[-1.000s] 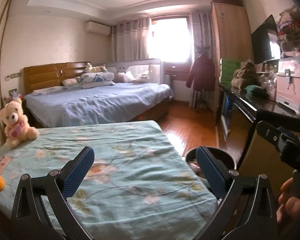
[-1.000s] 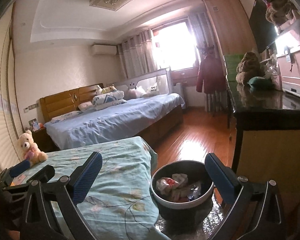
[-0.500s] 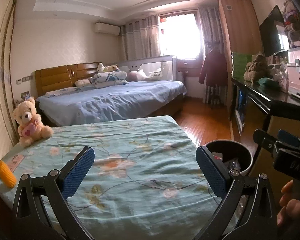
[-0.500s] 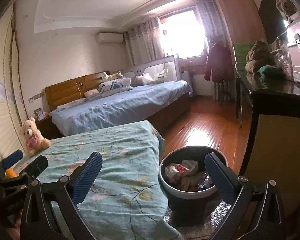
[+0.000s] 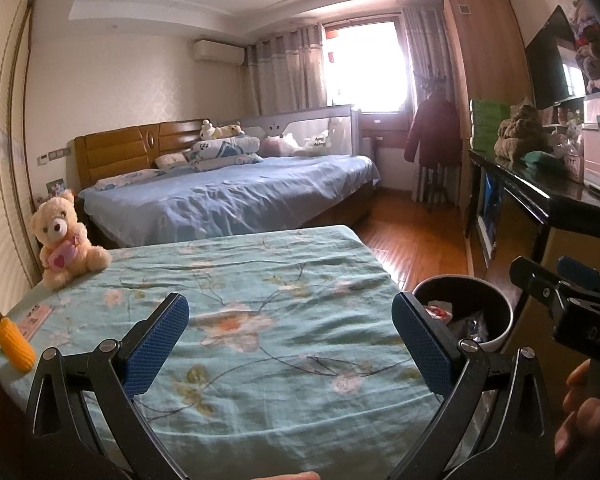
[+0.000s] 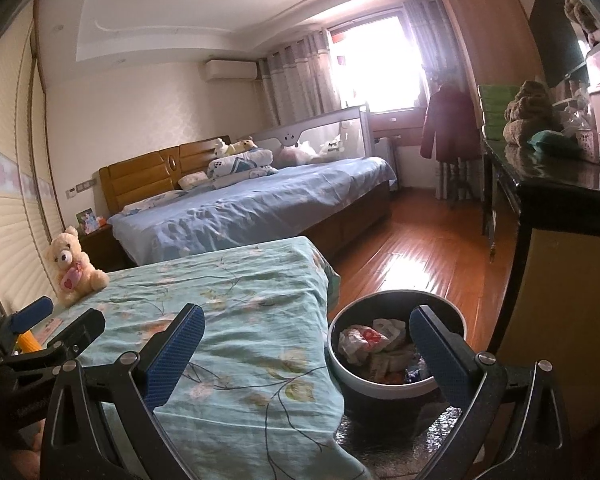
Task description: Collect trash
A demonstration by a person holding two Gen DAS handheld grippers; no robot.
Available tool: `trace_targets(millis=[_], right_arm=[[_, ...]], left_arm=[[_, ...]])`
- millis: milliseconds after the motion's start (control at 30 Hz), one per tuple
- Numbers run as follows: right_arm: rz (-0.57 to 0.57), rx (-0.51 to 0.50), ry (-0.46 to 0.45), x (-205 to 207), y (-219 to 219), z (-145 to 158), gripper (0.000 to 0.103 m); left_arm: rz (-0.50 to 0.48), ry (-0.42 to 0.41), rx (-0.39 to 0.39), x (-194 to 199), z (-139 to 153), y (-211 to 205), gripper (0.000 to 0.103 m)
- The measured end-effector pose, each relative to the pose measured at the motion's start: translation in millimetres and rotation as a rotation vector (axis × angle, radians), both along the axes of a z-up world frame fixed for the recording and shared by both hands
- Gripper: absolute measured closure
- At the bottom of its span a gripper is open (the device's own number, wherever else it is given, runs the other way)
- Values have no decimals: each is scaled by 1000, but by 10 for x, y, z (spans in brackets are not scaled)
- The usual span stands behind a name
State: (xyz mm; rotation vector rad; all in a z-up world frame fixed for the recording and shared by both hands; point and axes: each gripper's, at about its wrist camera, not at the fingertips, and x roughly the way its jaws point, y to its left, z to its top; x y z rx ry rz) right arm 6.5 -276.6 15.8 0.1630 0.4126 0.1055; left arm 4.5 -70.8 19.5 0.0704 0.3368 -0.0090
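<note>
Both pairs of fingers stood wide apart and held nothing: the left gripper (image 5: 290, 344) at the lower middle of its frame over the floral bedspread (image 5: 236, 300), the right gripper (image 6: 306, 350) straddling cloth edge and trash bin (image 6: 396, 390). Crumpled wrappers (image 6: 364, 340) lay in the bin at lower right, between the right fingers. They looked light, soft and crushable, best pinched at a raised fold. No loose litter showed, unless the yellow corn-shaped object (image 5: 16, 344) at lower left counted
</note>
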Motion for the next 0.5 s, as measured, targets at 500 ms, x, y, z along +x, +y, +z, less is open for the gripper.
trace_targets(millis=[500], right_arm=[[5, 3, 15, 22, -2, -9, 0]], left_arm=[[-2, 6, -10, -1, 1, 0, 0]])
